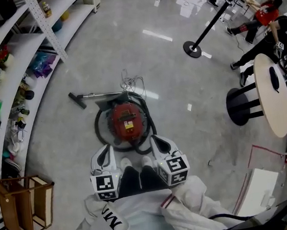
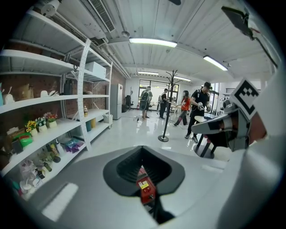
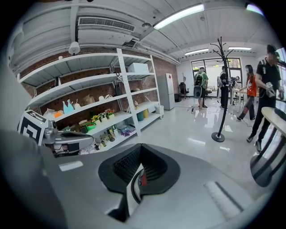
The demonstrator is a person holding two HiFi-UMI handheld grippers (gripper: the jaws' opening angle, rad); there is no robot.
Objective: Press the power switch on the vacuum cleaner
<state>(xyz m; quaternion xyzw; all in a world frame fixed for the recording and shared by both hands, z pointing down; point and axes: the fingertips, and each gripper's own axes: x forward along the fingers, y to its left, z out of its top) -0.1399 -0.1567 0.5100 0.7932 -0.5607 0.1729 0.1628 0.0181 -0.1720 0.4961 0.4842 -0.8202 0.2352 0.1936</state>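
The red vacuum cleaner (image 1: 126,120) stands on the floor (image 1: 169,73), directly ahead of the person's feet. The left gripper (image 1: 105,151) and right gripper (image 1: 157,142) hover just short of it, each with jaws together, gripping nothing.

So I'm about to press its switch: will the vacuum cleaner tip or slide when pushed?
The vacuum cleaner looks squat and round, so tipping seems unlikely. On the glossy floor it may slide; its looped hose could drag.
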